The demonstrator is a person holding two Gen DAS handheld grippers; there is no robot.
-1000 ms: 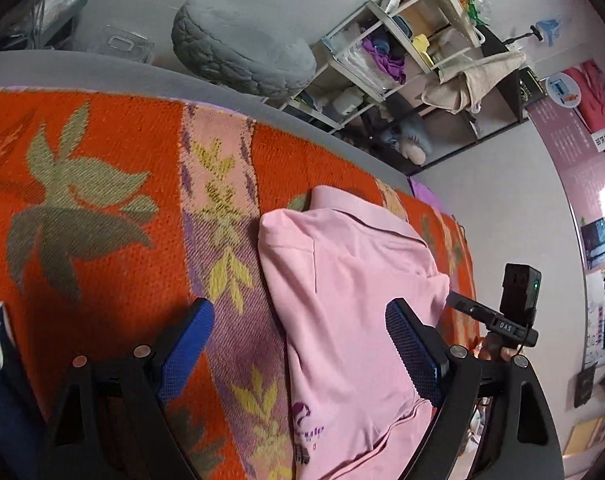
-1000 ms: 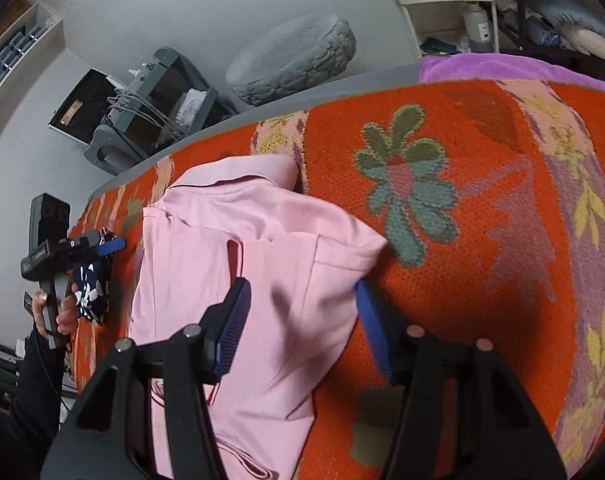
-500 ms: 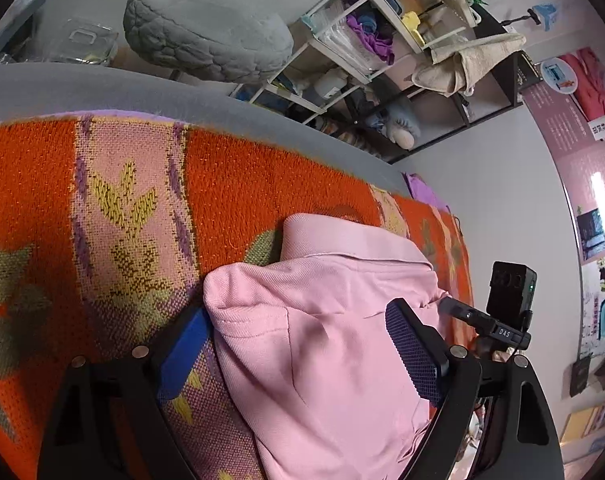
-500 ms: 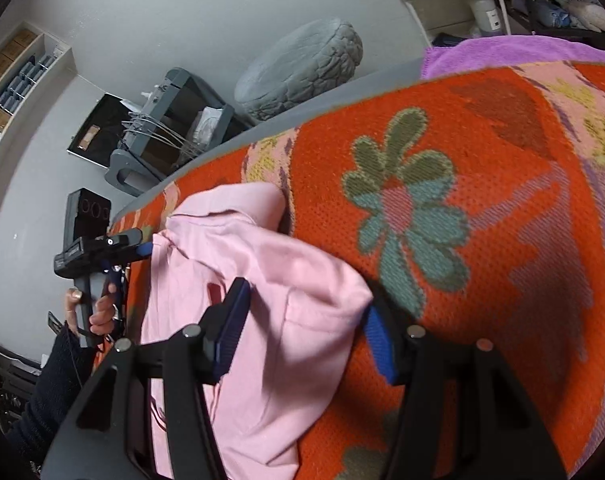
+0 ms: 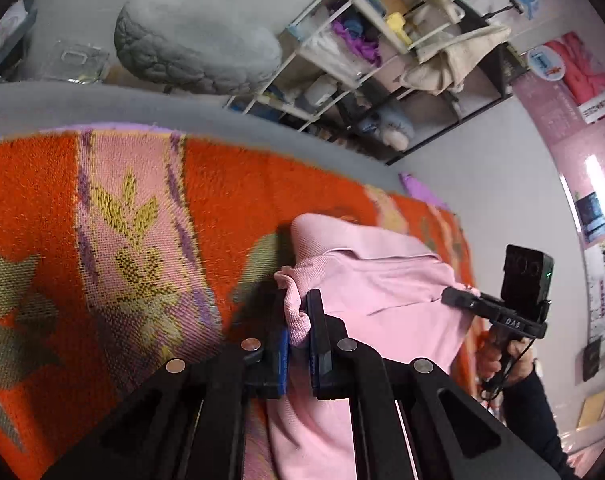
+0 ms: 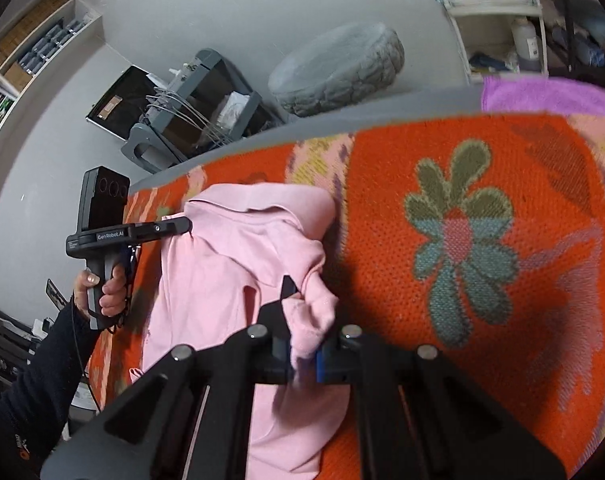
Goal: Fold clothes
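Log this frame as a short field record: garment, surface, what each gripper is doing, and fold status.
garment: pink polo shirt, collar at the far end
surface: orange floral blanket
left gripper: fingers closed on a bunched shoulder edge of the shirt
right gripper: fingers closed on the opposite shoulder edge
fold status: both shoulders pinched, the body lies lengthwise toward the cameras
background: grey cushion, shelving unit
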